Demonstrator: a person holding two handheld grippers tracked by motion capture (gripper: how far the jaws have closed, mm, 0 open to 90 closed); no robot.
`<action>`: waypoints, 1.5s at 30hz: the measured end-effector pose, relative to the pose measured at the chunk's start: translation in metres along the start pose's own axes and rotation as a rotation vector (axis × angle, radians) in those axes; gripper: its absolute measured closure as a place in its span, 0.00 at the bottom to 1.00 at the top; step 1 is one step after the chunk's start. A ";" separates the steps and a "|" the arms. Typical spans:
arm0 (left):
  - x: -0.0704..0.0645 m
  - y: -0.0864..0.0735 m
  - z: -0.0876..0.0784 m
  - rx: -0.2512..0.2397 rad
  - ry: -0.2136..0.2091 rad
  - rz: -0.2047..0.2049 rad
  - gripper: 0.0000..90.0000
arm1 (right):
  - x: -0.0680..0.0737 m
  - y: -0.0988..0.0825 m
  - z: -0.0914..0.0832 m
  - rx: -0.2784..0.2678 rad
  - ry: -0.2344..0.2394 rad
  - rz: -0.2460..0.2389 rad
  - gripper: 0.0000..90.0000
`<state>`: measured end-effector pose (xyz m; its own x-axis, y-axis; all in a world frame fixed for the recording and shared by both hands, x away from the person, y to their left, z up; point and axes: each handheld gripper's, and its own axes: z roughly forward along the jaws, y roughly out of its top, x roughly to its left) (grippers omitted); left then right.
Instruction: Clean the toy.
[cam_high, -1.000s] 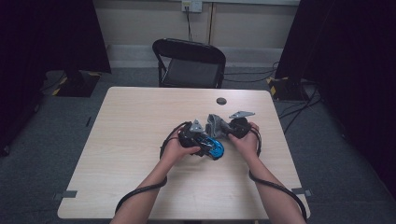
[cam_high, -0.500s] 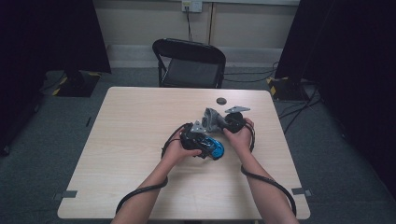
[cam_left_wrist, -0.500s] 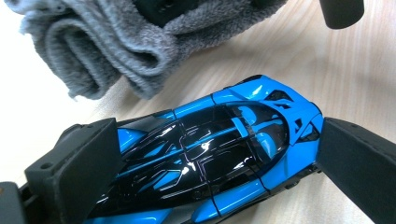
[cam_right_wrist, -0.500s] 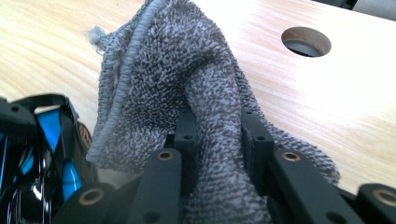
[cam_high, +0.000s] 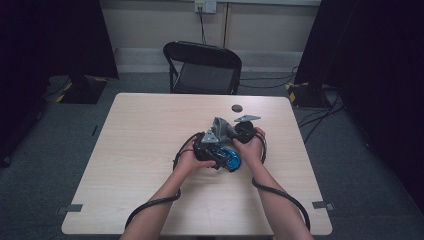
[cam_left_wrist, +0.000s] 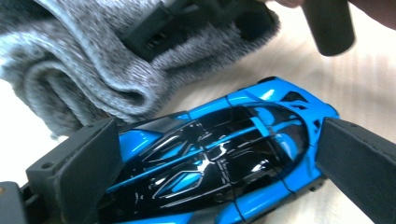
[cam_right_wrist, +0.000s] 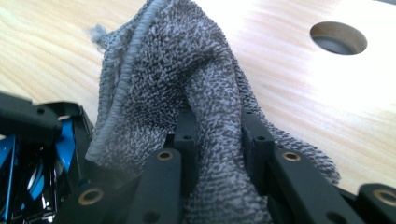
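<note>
A glossy blue and black toy car (cam_left_wrist: 219, 154) lies on the pale wooden table (cam_high: 140, 150) between the two pads of my left gripper (cam_left_wrist: 215, 149). Its jaws have just been opening and stand wide, one on either side of the car's body. In the high view the car (cam_high: 229, 159) sits between both hands. My right gripper (cam_right_wrist: 217, 126) is shut on a fold of a grey terry cloth (cam_right_wrist: 154, 70). The bunched cloth (cam_high: 222, 127) rests just beyond the car, touching it, and in the left gripper view the cloth (cam_left_wrist: 70, 60) is at upper left.
A small dark round hole (cam_high: 236, 107) sits in the tabletop past the hands, also seen as a hole (cam_right_wrist: 338, 37) in the right gripper view. A black folding chair (cam_high: 202, 65) stands behind the table. Cables trail from both grippers toward the near edge.
The right hand has shifted a little left with the cloth, bringing it closer over the car. The left hand has stayed in place.
</note>
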<state>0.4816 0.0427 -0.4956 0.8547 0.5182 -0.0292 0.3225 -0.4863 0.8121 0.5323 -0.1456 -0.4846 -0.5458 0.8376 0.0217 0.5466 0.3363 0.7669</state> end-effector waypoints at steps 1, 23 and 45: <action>0.000 0.001 0.000 0.005 0.003 0.001 0.00 | 0.001 -0.001 0.001 0.003 -0.001 -0.003 0.81; -0.002 0.004 0.001 0.030 0.044 -0.001 0.01 | 0.009 -0.008 -0.002 0.046 0.045 -0.107 0.83; -0.003 0.005 0.002 0.035 0.049 -0.007 0.01 | -0.002 -0.021 -0.026 0.062 0.176 -0.199 0.85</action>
<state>0.4815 0.0380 -0.4928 0.8319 0.5549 -0.0053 0.3428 -0.5062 0.7914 0.5056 -0.1652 -0.4839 -0.7454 0.6665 -0.0098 0.4526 0.5169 0.7267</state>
